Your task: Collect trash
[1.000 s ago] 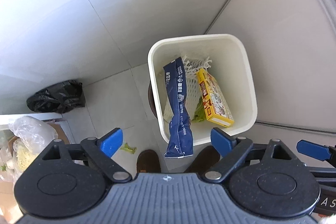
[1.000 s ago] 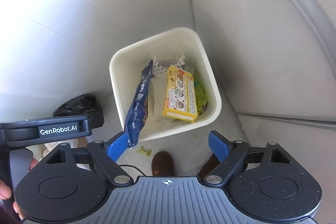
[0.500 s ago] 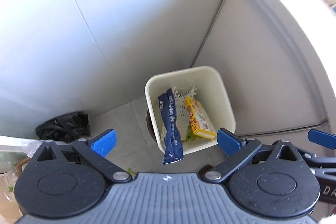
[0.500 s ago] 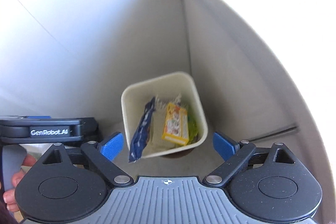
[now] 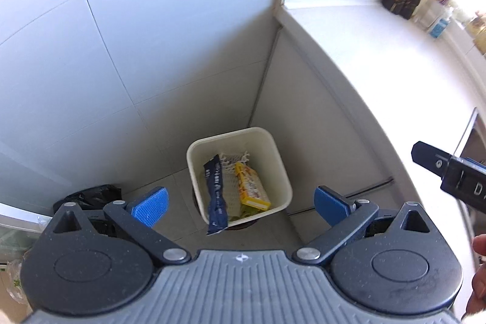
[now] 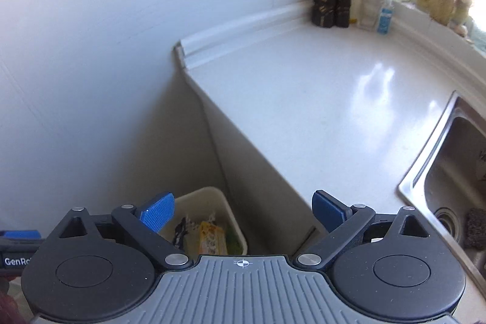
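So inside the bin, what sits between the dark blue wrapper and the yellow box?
A white mesh net lies between the dark blue wrapper and the yellow box in the bin; the left wrist view shows it best.

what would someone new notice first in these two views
The cream trash bin on the floor in the corner beside the counter stands out, with a dark blue wrapper hanging over its near rim beside a yellow box inside. Next, the bare white countertop, with bottles in its far corner and a steel sink at the right.
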`<state>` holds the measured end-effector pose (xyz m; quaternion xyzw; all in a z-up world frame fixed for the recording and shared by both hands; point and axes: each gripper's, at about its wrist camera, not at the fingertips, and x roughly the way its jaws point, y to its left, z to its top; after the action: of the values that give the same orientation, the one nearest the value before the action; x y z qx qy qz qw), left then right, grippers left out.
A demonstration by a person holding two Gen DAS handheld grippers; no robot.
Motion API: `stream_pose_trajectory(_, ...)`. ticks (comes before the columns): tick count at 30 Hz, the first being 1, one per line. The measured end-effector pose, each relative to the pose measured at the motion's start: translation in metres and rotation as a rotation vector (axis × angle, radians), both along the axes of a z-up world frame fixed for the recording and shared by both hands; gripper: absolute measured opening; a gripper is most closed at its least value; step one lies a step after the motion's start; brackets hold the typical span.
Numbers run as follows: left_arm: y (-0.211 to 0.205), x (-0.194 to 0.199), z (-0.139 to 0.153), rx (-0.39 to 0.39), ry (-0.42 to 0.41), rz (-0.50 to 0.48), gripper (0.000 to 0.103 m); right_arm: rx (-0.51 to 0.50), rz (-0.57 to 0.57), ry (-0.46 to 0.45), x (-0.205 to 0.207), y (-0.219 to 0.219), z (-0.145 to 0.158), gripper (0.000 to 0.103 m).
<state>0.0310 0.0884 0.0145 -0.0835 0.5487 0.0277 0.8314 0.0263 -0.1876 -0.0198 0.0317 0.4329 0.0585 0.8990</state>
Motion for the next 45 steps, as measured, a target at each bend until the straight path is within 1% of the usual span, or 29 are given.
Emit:
stream_pose_trajectory(2, -0.007, -0.002, 0.011, 0.005, -0.015, 0.006, 0.103, -0.015, -0.024, -0.037, -0.004, -0.005, 0.014, 0.099)
stream_pose_trajectory(6, -0.015, -0.007, 0.022, 0.0, -0.032, 0.022, 0.103, -0.039, -0.05, -0.085, -0.007, -0.015, 0.035, 0.1)
stream_pose_trajectory(13, -0.026, -0.015, 0.03, -0.01, -0.021, 0.025, 0.103, -0.073, -0.07, -0.124, -0.015, -0.022, 0.055, 0.1)
stream_pose_trajectory(17, -0.029, -0.015, 0.033, -0.013, -0.021, 0.022, 0.103, -0.079, -0.071, -0.125, -0.02, -0.021, 0.057, 0.1)
stream_pose_trajectory(27, -0.033, -0.02, 0.035, 0.0, -0.027, 0.039, 0.103, -0.075, -0.069, -0.106, -0.012, -0.024, 0.052, 0.1)
stream_pose_trajectory(33, -0.034, -0.02, 0.035, 0.005, -0.024, 0.048, 0.103, -0.071, -0.058, -0.111, -0.012, -0.024, 0.052, 0.1)
stream_pose_trajectory(40, -0.035, -0.016, 0.033, 0.011, -0.009, 0.046, 0.103, -0.065, -0.025, -0.098, -0.012, -0.023, 0.051, 0.1)
stream_pose_trajectory(43, -0.034, -0.015, 0.031, 0.018, -0.002, 0.047, 0.103, -0.066, 0.008, -0.083, -0.012, -0.021, 0.052, 0.1)
stream_pose_trajectory(45, -0.034, -0.014, 0.031, 0.025, 0.006, 0.046, 0.103, -0.085, 0.04, -0.072, -0.012, -0.019, 0.054, 0.1)
